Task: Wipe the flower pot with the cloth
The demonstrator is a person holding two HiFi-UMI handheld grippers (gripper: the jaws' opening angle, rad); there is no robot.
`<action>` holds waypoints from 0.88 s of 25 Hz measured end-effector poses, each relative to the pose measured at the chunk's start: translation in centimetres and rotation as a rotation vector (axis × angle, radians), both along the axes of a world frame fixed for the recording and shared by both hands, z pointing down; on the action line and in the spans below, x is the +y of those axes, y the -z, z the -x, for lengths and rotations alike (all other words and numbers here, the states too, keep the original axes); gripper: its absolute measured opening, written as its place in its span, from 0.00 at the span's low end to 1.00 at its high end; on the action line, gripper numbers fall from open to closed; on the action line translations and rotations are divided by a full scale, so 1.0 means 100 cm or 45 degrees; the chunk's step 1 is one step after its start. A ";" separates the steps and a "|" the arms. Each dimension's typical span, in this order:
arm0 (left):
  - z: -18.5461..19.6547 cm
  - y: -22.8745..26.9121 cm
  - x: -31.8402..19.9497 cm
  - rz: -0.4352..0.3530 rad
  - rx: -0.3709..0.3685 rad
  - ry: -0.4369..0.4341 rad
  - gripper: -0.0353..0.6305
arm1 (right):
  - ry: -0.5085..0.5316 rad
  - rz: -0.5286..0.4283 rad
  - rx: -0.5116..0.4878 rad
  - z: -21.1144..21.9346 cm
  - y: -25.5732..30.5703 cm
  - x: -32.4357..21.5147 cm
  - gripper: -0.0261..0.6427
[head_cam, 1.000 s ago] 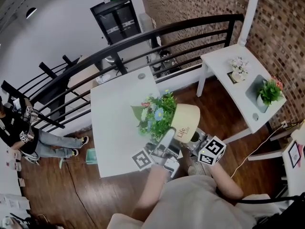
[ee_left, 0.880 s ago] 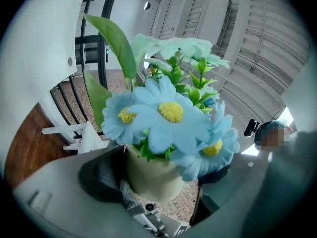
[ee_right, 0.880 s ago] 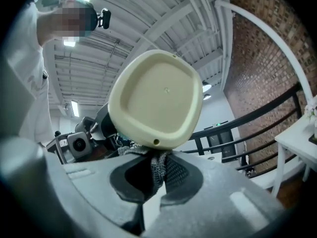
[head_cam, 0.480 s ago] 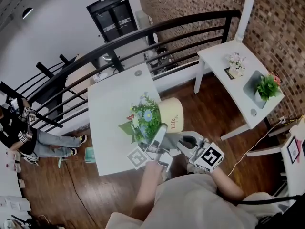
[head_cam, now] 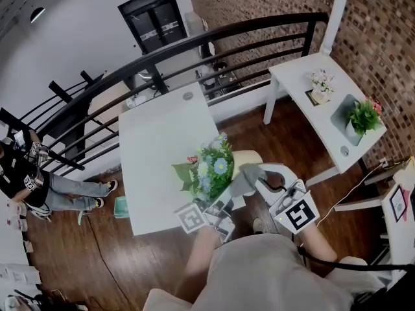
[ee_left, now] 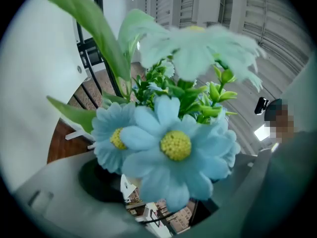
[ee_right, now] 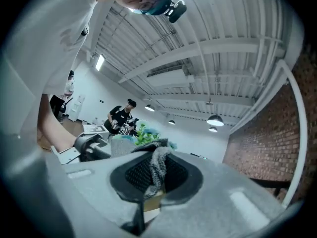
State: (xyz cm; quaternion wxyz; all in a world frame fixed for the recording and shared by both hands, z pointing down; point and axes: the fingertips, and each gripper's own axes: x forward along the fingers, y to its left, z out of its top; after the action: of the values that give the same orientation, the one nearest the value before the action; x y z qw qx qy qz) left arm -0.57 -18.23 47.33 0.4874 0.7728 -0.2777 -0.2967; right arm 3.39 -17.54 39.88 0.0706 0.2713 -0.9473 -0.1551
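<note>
L gripper (head_cam: pixel 226 199) fingers are clamping the tilted flower pot (head_cam: pixel 251 160), hanging at 4 o'clock off the desk (head_cam: pixel 155 149), w/ R gripper (ee_right: pixel 154 177) fingers pinching the cloth (ee_right: pixel 157 161) at pot's 6 o'clock side.

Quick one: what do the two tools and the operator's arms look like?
The left tool and right tool have pale grey moulded bodies and dark textured pads. Each carries a white cube with black square markers. The operator wears a beige short-sleeved top.
</note>
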 end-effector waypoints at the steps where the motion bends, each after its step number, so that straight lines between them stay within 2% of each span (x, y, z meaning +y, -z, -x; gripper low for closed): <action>1: -0.002 0.001 0.003 -0.038 -0.064 -0.019 0.70 | -0.025 -0.002 -0.068 -0.004 0.009 -0.007 0.04; 3: -0.008 0.003 0.012 -0.100 -0.139 -0.074 0.70 | -0.067 -0.017 -0.108 -0.012 0.020 -0.021 0.04; 4: -0.011 0.005 0.017 -0.120 -0.135 -0.114 0.70 | -0.079 -0.023 -0.083 -0.017 0.021 -0.028 0.04; 7: -0.018 0.027 0.035 -0.201 -0.013 -0.234 0.70 | -0.090 0.047 -0.031 -0.033 0.013 -0.043 0.04; 10: -0.019 0.051 0.047 -0.259 0.114 -0.296 0.70 | -0.091 0.224 -0.144 -0.051 0.004 -0.052 0.04; 14: -0.019 0.071 0.047 -0.261 0.287 -0.302 0.70 | -0.075 0.341 -0.209 -0.054 -0.012 -0.051 0.04; 18: -0.014 0.083 0.041 -0.201 0.519 -0.272 0.70 | -0.014 0.420 -0.245 -0.037 -0.026 -0.039 0.04; 22: -0.002 0.092 0.029 -0.203 0.610 -0.198 0.70 | 0.026 0.490 -0.249 -0.021 -0.042 -0.024 0.04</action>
State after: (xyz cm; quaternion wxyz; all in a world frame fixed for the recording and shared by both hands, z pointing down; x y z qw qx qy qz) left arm -0.40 -15.31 38.10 0.4983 0.7355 -0.0700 -0.4537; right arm 5.49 -19.95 44.10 0.0273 0.2571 -0.9644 0.0548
